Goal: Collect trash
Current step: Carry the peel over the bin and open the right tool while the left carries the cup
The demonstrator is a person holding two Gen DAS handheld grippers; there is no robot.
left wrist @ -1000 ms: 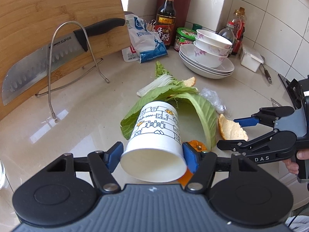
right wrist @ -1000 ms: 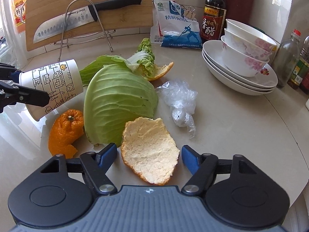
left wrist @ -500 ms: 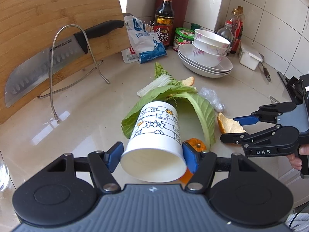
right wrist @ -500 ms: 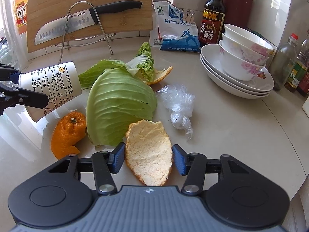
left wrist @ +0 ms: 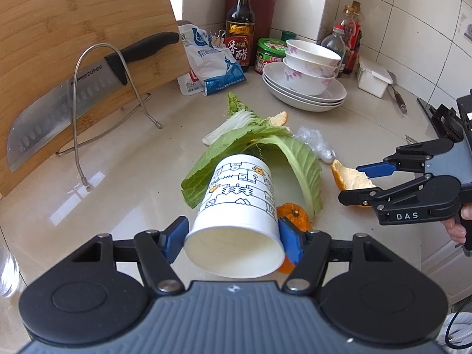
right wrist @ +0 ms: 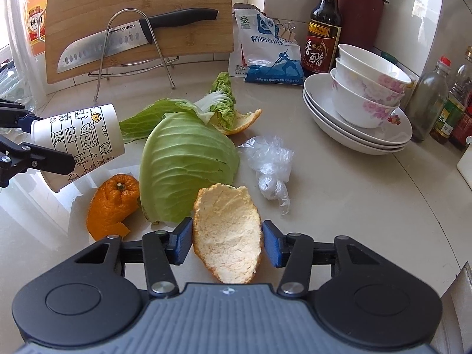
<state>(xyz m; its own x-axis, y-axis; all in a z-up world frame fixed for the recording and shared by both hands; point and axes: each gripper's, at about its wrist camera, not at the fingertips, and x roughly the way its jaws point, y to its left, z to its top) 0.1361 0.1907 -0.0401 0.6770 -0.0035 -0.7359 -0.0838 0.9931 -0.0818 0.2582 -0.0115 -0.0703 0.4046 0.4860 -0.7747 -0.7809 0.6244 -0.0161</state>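
Note:
A white printed paper cup [left wrist: 239, 194] lies tilted, mouth toward the camera, with my left gripper [left wrist: 233, 236] shut on its rim end. In the right wrist view the cup [right wrist: 85, 138] hangs at the left in that gripper [right wrist: 48, 143]. My right gripper [right wrist: 227, 239] is shut on a pale orange peel [right wrist: 227, 221], both blue pads against its edges; the left wrist view shows this gripper [left wrist: 351, 183] at the right. On the counter lie a cabbage leaf [right wrist: 185, 159], an orange piece [right wrist: 112, 203], crumpled plastic wrap [right wrist: 271, 165] and a second peel [right wrist: 242, 122].
A knife [right wrist: 118, 41] rests in a wire rack against a wooden cutting board [right wrist: 141, 6] at the back. A salt bag [right wrist: 265, 50], a vinegar bottle [right wrist: 323, 35], stacked bowls on plates [right wrist: 362, 100] and small bottles [right wrist: 430, 100] line the back and right.
The right gripper's jaws have closed from wide apart onto the pale orange peel. The left gripper and its cup have stayed where they were.

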